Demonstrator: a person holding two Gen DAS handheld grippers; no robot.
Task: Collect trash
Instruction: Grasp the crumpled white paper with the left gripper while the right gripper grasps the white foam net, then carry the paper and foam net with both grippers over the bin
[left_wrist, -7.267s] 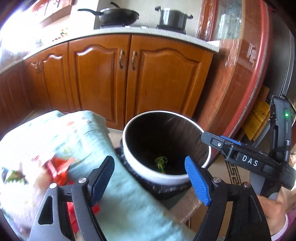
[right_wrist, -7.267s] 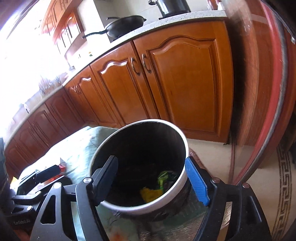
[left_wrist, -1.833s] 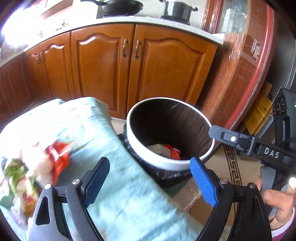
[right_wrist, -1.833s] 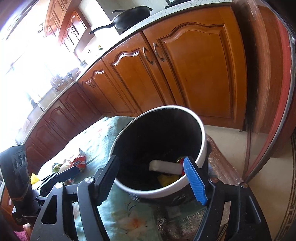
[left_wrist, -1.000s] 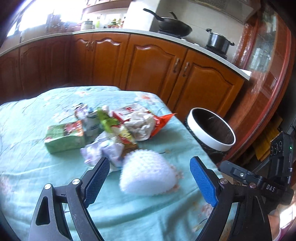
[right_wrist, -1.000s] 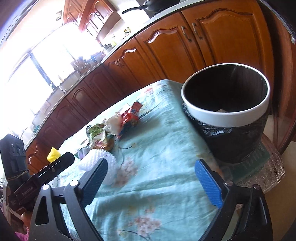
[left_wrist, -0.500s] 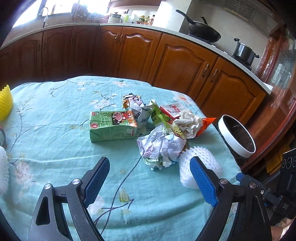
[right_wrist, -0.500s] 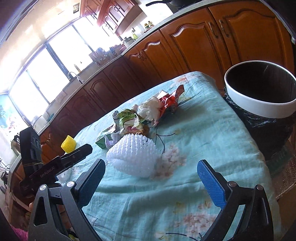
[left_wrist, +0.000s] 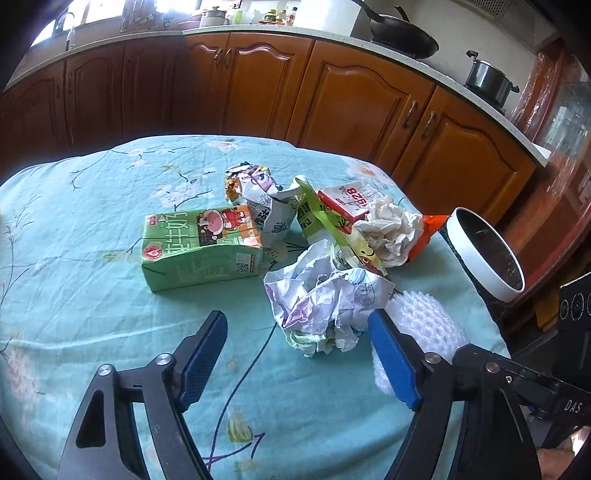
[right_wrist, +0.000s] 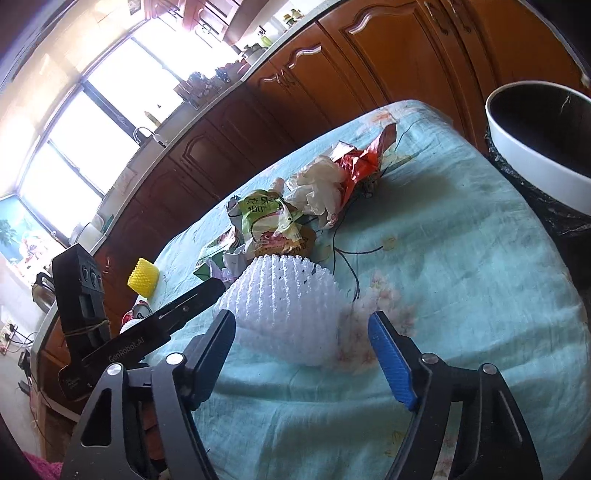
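A pile of trash lies on the teal floral tablecloth (left_wrist: 74, 258): a green milk carton (left_wrist: 201, 251), a crumpled paper ball (left_wrist: 321, 291), a white tissue (left_wrist: 391, 229), wrappers and a white foam net (left_wrist: 424, 325). My left gripper (left_wrist: 295, 319) is closing. The near end of the paper ball sits between its jaws, close to the right finger, and the pads do not press on it. My right gripper (right_wrist: 300, 318) is also closing around the white foam net (right_wrist: 284, 299). Its left finger is at the net's edge, while the right finger stands apart from it.
The trash bin (left_wrist: 484, 254) with a white rim and black liner stands off the table's far right edge (right_wrist: 524, 151). A yellow foam net (right_wrist: 143, 277) sits near the table's far left. Wooden cabinets run behind. Each gripper's black body shows in the other's view.
Both grippers have moved closer to the pile and lower, the left toward the paper ball, the right toward the white foam net. Both pairs of jaws have narrowed.
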